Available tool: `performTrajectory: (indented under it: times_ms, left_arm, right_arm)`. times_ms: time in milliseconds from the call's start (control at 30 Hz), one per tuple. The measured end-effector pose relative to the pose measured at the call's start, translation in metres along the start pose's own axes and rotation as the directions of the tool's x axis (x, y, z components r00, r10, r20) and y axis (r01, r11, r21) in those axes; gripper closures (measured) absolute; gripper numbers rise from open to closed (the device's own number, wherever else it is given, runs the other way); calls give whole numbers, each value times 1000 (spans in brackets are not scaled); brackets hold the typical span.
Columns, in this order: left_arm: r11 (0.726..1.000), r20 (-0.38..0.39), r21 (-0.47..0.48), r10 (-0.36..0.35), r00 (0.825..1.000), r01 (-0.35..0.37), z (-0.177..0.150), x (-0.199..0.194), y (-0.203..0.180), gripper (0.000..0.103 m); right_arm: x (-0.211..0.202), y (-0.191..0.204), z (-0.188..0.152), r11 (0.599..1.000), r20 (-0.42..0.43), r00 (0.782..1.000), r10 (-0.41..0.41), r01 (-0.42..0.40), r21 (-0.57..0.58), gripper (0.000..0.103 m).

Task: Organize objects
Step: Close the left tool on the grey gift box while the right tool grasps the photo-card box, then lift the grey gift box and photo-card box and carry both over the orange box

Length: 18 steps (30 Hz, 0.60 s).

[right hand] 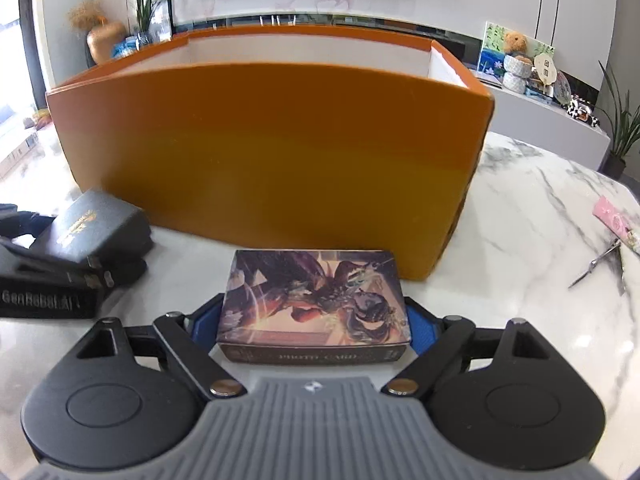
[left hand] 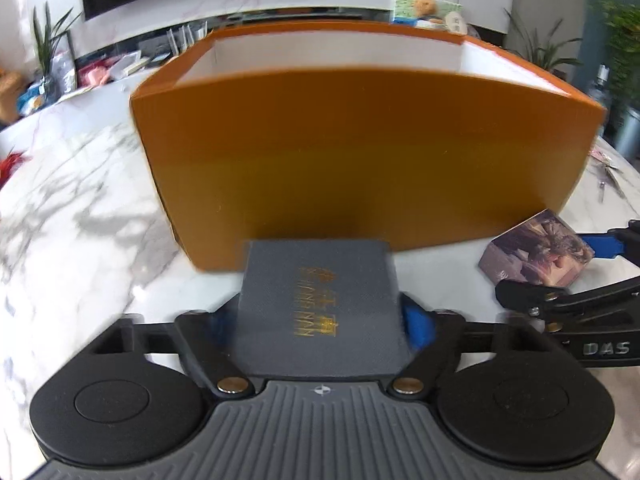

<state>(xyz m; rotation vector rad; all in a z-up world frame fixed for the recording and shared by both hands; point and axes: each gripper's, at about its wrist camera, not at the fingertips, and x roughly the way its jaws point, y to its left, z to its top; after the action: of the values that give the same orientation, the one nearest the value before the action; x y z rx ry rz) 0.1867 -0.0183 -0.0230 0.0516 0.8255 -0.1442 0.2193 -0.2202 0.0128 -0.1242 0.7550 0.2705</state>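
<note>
A large orange open-top box (left hand: 360,152) with white inner walls stands on the marble table; it also shows in the right wrist view (right hand: 272,148). My left gripper (left hand: 320,320) is shut on a dark grey box with gold lettering (left hand: 320,308), held just in front of the orange box's near wall. My right gripper (right hand: 316,324) is shut on a colourful photo-card box (right hand: 316,300), also close to that wall. Each held box shows in the other view: the card box (left hand: 536,248) at right, the grey box (right hand: 92,224) at left.
The marble table (left hand: 72,208) extends around the orange box. Scissors (right hand: 596,264) and a pink packet (right hand: 616,224) lie at the right. A sideboard with plants, a vase and a plush bear (right hand: 516,42) stands behind, under a wall TV.
</note>
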Motion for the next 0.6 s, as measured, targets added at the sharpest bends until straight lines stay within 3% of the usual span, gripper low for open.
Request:
performTrajectory:
  times_ms: [300,600]
  left_arm:
    - [998,-28,45,-36,999,38,3,-8,-12,15]
    - [999,-7,52,-1,1000,1,6,-26,-14,15]
  right_arm:
    - [-7,2,2,1000,-32,999,3,-4,-28,15]
    - [-33,6,4,998,-23,1000,12,-14,-64,15]
